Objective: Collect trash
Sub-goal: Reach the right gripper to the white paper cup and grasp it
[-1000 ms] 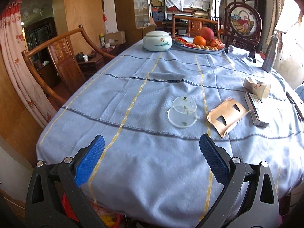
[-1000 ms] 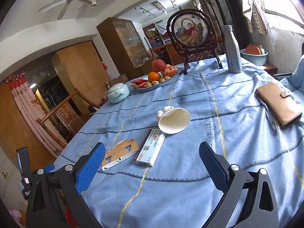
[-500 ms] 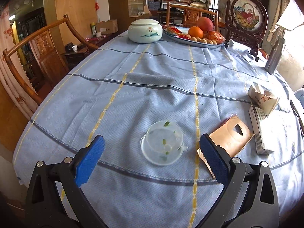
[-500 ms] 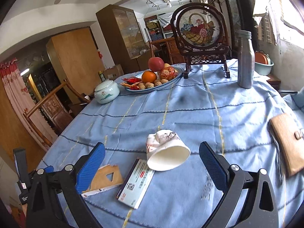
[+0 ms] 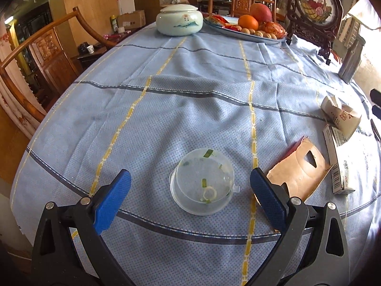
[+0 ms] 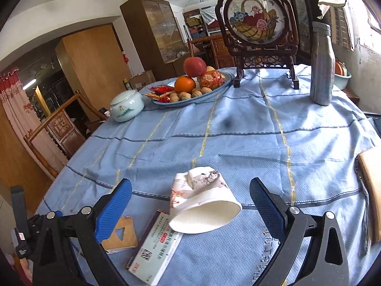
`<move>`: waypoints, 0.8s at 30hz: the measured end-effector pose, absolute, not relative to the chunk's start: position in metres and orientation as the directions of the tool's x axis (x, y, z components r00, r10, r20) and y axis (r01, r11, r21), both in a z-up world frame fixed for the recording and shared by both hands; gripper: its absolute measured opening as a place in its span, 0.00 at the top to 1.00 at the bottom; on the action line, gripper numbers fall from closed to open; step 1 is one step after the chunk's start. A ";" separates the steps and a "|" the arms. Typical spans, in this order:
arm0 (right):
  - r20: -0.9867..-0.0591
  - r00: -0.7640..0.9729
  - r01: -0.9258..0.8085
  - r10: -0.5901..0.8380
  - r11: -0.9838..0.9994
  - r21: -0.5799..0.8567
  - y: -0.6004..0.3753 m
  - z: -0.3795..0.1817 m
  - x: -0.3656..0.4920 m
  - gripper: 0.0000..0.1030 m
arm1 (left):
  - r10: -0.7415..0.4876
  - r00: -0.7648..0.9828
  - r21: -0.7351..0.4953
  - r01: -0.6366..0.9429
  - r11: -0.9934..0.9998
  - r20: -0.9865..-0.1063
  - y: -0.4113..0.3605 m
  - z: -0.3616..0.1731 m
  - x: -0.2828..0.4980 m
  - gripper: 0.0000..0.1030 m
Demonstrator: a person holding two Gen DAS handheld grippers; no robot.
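A clear plastic cup (image 5: 203, 182) with green scraps lies on the blue tablecloth, right between the blue pads of my left gripper (image 5: 190, 200), which is open around it without touching. To its right lie a torn brown cardboard piece (image 5: 298, 170), a small white box (image 5: 338, 162) and a crushed paper cup (image 5: 340, 115). In the right wrist view the crushed paper cup (image 6: 203, 201) lies on its side between the pads of my open right gripper (image 6: 190, 205). The white box (image 6: 156, 247) and cardboard piece (image 6: 120, 236) lie just left of it.
A fruit platter (image 6: 190, 88), a pale lidded jar (image 5: 179, 21), a framed embroidery stand (image 6: 258, 23) and a metal bottle (image 6: 321, 64) stand at the far side. A tan wallet (image 6: 371, 186) lies at the right edge. A wooden chair (image 5: 35, 54) stands to the left.
Both grippers have moved forward and lower over the table. The plastic cup now sits between the left pads, and the paper cup between the right pads. Both stayed open.
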State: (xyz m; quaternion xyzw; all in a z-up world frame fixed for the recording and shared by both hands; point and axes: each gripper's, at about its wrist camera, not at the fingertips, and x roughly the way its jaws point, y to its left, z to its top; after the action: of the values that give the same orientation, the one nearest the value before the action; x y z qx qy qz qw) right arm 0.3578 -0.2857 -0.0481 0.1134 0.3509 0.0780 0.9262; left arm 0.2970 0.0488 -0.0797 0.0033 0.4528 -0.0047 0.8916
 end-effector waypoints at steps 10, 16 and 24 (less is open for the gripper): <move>-0.707 0.682 -0.069 0.186 0.979 0.192 -0.275 -0.073 0.368 0.05 | -0.085 0.555 -0.124 -0.032 0.992 -0.827 0.068 -0.086 0.301 0.07; -0.739 0.667 -0.108 0.093 0.994 0.028 -0.250 -0.084 0.372 0.05 | -0.068 0.548 -0.099 -0.026 0.995 -0.834 0.065 -0.086 0.302 0.07; -0.770 0.629 -0.104 0.105 0.993 0.051 -0.253 -0.094 0.383 0.05 | -0.021 0.528 -0.032 -0.013 0.999 -0.849 0.055 -0.090 0.307 0.07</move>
State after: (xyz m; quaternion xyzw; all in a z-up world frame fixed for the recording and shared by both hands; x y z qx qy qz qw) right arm 0.3831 -0.2534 -0.0943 0.0007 0.4268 0.0580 0.9025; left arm 0.3075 0.0552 -0.0898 -0.0173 0.4856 -0.0022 0.8740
